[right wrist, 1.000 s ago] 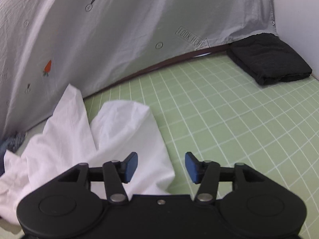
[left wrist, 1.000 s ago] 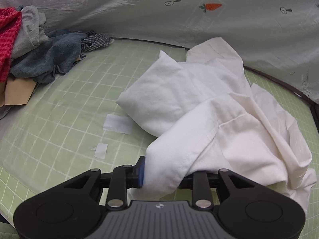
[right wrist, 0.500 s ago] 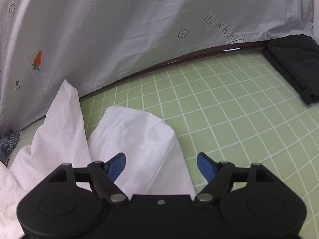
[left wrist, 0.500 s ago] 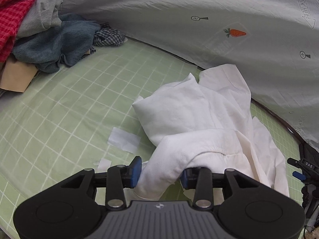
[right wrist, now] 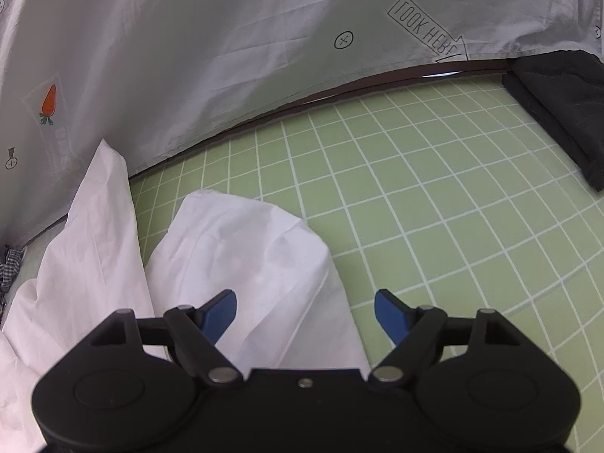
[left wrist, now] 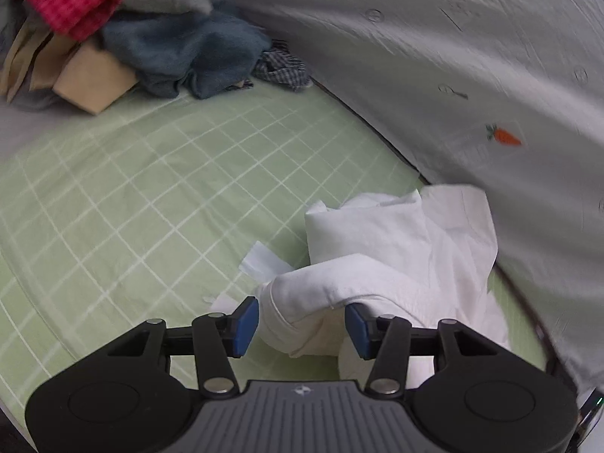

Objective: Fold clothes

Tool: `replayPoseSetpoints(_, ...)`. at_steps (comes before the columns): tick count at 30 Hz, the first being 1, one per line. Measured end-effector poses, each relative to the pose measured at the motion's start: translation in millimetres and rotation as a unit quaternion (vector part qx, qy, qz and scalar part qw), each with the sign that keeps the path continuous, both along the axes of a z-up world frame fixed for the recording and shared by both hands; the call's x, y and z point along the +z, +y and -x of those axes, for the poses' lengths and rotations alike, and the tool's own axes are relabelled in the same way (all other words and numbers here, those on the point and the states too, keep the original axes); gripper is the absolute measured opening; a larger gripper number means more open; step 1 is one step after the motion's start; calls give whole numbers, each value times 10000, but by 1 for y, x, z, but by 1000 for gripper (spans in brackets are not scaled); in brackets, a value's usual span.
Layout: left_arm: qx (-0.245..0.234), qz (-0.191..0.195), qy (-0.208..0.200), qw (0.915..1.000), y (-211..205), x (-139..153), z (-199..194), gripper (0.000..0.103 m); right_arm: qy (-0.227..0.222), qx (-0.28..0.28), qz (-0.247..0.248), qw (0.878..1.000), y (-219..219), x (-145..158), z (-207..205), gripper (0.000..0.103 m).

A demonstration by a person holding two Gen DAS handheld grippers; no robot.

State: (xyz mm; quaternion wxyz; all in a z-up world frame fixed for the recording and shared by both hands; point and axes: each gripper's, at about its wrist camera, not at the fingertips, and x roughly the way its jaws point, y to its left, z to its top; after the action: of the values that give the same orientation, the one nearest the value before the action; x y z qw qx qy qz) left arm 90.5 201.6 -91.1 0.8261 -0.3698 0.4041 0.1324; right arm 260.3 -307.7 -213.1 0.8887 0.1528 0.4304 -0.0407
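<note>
Left gripper (left wrist: 302, 324) angled down at the white garment (left wrist: 400, 260); jaws opening, a rolled fold of the cloth between the blue pads but neither pad pressing on it. Reads as a release — the fold laid down and let go so it stays where it fell.

Right gripper (right wrist: 305, 315) spread wide, nothing held. A rounded lobe of the same white garment (right wrist: 241, 249) lies under and just ahead of its left finger; bare green checked mat (right wrist: 434, 204) ahead of the right finger. Likely poised to take a fresh hold on that lobe.

The garment is bunched, not flat, lying near the grey printed sheet (left wrist: 434, 56) that hangs beyond both grippers. Folding looks early.

No bins or baskets in view. Loose pile of unfolded clothes (left wrist: 151, 37) — red check, grey, blue — well ahead-left of the left gripper; a folded dark garment (right wrist: 558, 109) far ahead-right of the right gripper, apparently the finished spot.
</note>
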Motion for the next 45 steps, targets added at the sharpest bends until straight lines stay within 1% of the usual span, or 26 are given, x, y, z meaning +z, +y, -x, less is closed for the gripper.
replayPoseSetpoints(2, 245, 264, -72, 9993, 3, -4, 4, 52, -12, 26, 18, 10000, 0, 1, -5, 81)
replayPoseSetpoints(6, 382, 316, -82, 9987, 4, -4, 9, 52, -1, 115, 82, 9999, 4, 3, -15, 81)
replayPoseSetpoints(8, 559, 476, -156, 9972, 9, -5, 15, 52, 13, 161, 116, 9998, 7, 3, -17, 81)
replayPoseSetpoints(9, 731, 606, -279, 9951, 14, -5, 20, 53, 22, 182, 128, 9997, 8, 3, -18, 81)
replayPoseSetpoints(10, 903, 735, -402, 9924, 19, -4, 24, 61, 33, 200, 136, 9997, 9, 3, -18, 81)
replayPoseSetpoints(12, 1225, 1005, -621, 9854, 29, -5, 32, 69, 67, 226, 150, 9996, 11, 2, -18, 81)
replayPoseSetpoints(13, 1305, 1157, -649, 9825, 34, -7, 33, 70, 92, 231, 153, 9996, 12, 1, -18, 81)
replayPoseSetpoints(16, 1188, 1406, -513, 9816, 39, -19, 28, 70, 161, 220, 149, 9995, 14, -2, -18, 81)
replayPoseSetpoints(18, 1071, 1526, -290, 9820, 36, -30, 24, 71, 187, 207, 158, 9995, 16, -2, -18, 81)
replayPoseSetpoints(20, 993, 1711, -90, 9802, 33, -44, 21, 71, 196, 193, 192, 9994, 16, -1, -17, 81)
replayPoseSetpoints(21, 1012, 1905, -48, 9765, 32, -52, 22, 71, 199, 187, 201, 9994, 16, 0, -17, 81)
replayPoseSetpoints(23, 1153, 2374, -45, 9645, 29, -68, 23, 72, 229, 133, 172, 9995, 14, -1, -18, 82)
replayPoseSetpoints(26, 1455, 3110, -149, 9391, 26, -89, 23, 78, 291, 30, 95, 9995, 9, -4, -22, 82)
replayPoseSetpoints(27, 1490, 3272, -221, 9329, 25, -93, 21, 79, 318, -9, 48, 9995, 7, -6, -25, 82)
replayPoseSetpoints(28, 1473, 3375, -290, 9293, 23, -96, 17, 80, 356, -44, 16, 9994, 6, -8, -27, 82)
replayPoseSetpoints(29, 1425, 3434, -319, 9278, 21, -98, 12, 81, 404, -64, -1, 9992, 5, -11, -31, 82)
replayPoseSetpoints(31, 1287, 3509, -224, 9273, 16, -102, -1, 81, 480, -39, -14, 9988, 5, -16, -38, 82)
replayPoseSetpoints(34, 1030, 3478, -42, 9319, 6, -105, -24, 81, 610, 31, 76, 9981, 8, -23, -51, 82)
replayPoseSetpoints(35, 953, 3432, 18, 9344, 2, -106, -31, 81, 657, 66, 111, 9978, 10, -24, -56, 82)
replayPoseSetpoints(38, 729, 3096, 145, 9480, -5, -102, -51, 81, 733, 233, 76, 9970, 16, -29, -70, 83)
replayPoseSetpoints(39, 705, 3013, 151, 9508, -7, -101, -57, 78, 747, 288, 106, 9967, 20, -30, -74, 82)
replayPoseSetpoints(40, 686, 2945, 147, 9531, -8, -101, -64, 69, 750, 349, 171, 9964, 24, -30, -79, 80)
replayPoseSetpoints(41, 676, 2902, 130, 9545, -9, -100, -71, 65, 753, 410, 236, 9960, 28, -30, -83, 73)
replayPoseSetpoints(43, 656, 2816, 95, 9572, -10, -100, -87, 55, 757, 550, 285, 9952, 37, -29, -97, 48)
replayPoseSetpoints(44, 635, 2753, 70, 9592, -11, -99, -96, 53, 758, 623, 297, 9947, 42, -28, -104, 21)
replayPoseSetpoints(45, 597, 2656, 29, 9622, -11, -98, -107, 49, 776, 680, 269, 9943, 47, -28, -113, 13)
